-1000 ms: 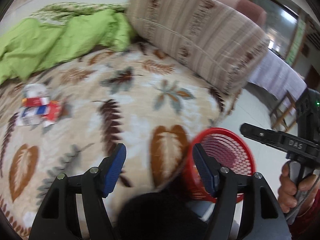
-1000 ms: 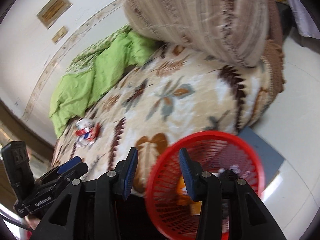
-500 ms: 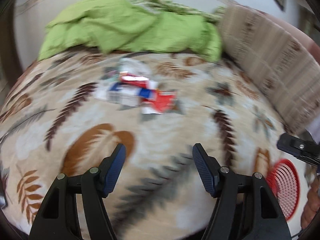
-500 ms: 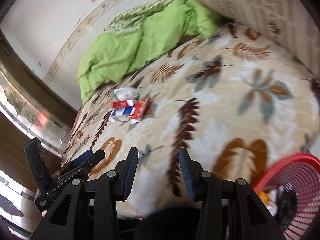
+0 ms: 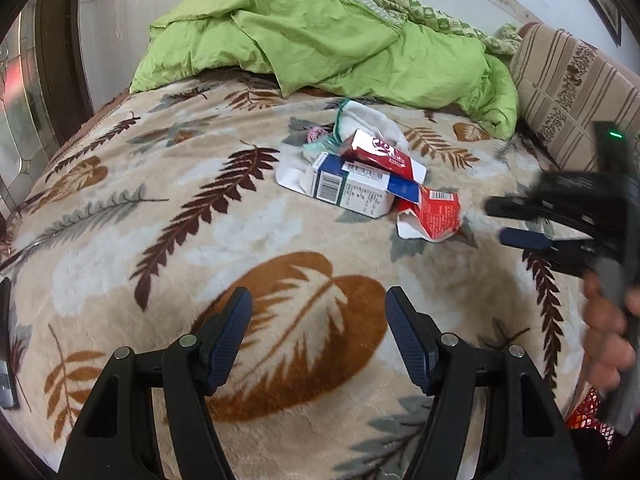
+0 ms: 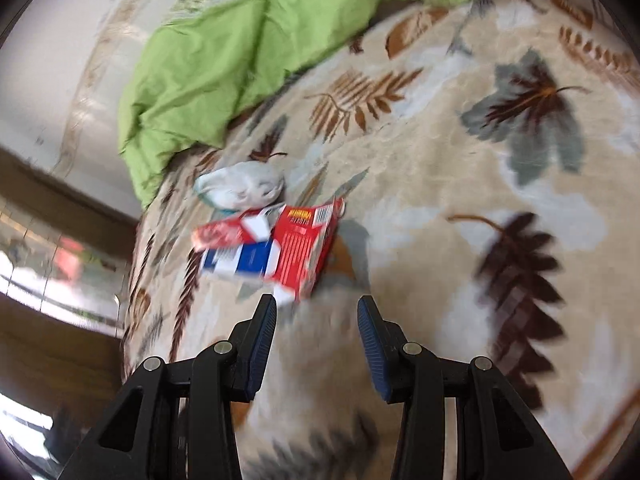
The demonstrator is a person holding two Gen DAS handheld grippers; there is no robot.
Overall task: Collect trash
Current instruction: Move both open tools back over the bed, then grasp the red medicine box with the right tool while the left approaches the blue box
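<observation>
A small heap of trash lies on the leaf-patterned blanket point(image 5: 248, 240): a blue and white carton point(image 5: 352, 188), a red and white box point(image 5: 384, 154) leaning on it, a torn red wrapper point(image 5: 434, 216) at its right, and a crumpled white bag point(image 5: 368, 120) behind. My left gripper point(image 5: 318, 320) stands open over the blanket, well short of the heap, nothing between its fingers. My right gripper point(image 6: 316, 320) is open too, its tips just below the red wrapper point(image 6: 308, 248); in the left wrist view the right gripper point(image 5: 520, 224) comes in from the right, beside the wrapper.
A rumpled green quilt point(image 5: 320, 36) lies across the far side of the bed. A striped brown cushion point(image 5: 572, 92) stands at the right. A corner of the red mesh basket point(image 5: 588, 416) shows low at the right, behind the hand point(image 5: 608, 340) holding the right gripper.
Both grippers swung away from the red basket and across the bed toward the trash heap. The heap now lies much closer, and the right gripper has reached its edge.
</observation>
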